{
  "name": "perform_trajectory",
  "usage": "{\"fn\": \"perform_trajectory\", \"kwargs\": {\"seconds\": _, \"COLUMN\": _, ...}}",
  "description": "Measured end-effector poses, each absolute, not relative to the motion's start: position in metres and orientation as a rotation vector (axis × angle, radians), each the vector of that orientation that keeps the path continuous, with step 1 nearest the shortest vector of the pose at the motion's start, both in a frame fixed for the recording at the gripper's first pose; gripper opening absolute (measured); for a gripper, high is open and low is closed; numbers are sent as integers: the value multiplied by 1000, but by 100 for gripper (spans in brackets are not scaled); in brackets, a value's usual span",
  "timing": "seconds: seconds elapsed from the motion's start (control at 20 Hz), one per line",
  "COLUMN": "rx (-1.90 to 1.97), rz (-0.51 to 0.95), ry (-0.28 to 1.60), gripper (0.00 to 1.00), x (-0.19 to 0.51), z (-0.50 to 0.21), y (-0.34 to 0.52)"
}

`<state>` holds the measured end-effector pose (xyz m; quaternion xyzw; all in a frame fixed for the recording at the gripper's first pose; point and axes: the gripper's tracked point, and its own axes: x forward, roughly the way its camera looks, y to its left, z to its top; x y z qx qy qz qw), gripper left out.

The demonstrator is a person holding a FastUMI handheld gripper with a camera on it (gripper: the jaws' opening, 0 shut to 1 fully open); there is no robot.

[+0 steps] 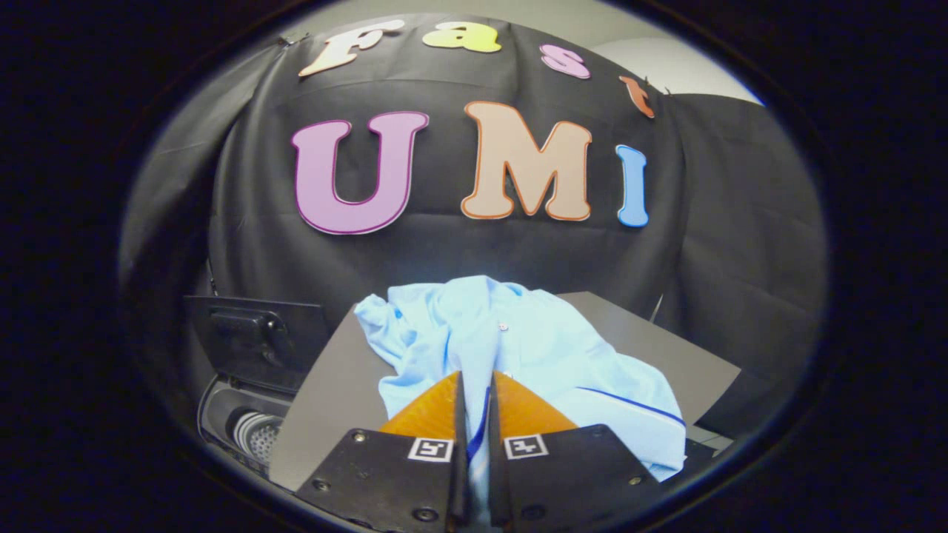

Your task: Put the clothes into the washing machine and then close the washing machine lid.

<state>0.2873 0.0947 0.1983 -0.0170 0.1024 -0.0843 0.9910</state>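
The gripper (474,385) fingers are pinching together on the light blue shirt (511,348); the shirt is lying crumpled on the grey bench (333,400), stretching away beyond them; the open washing machine (248,429) is sitting left, below.

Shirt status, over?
Hand-held gripper shut on light blue shirt. Shirt bunched on grey table. Washing machine lid up, nothing between.

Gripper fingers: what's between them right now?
In the gripper view, a fold of the light blue shirt sits pinched between the orange fingers of the gripper, which is shut on it; the rest drapes over the grey board.
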Motion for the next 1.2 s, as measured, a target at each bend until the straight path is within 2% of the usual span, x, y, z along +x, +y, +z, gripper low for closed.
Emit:
{"fn": "perform_trajectory", "kwargs": {"seconds": 0.2, "rx": 51, "rz": 13, "ry": 176, "gripper": 6, "x": 287, "z": 201, "y": 178}}
{"fn": "perform_trajectory", "kwargs": {"seconds": 0.5, "rx": 108, "rz": 347, "ry": 172, "gripper": 7, "x": 280, "z": 211, "y": 326}}
{"fn": "perform_trajectory", "kwargs": {"seconds": 0.75, "rx": 102, "rz": 428, "ry": 168, "gripper": 70, "x": 298, "z": 213, "y": 381}}
{"fn": "perform_trajectory", "kwargs": {"seconds": 1.2, "rx": 89, "rz": 424, "ry": 149, "gripper": 71, "x": 311, "z": 215, "y": 382}}
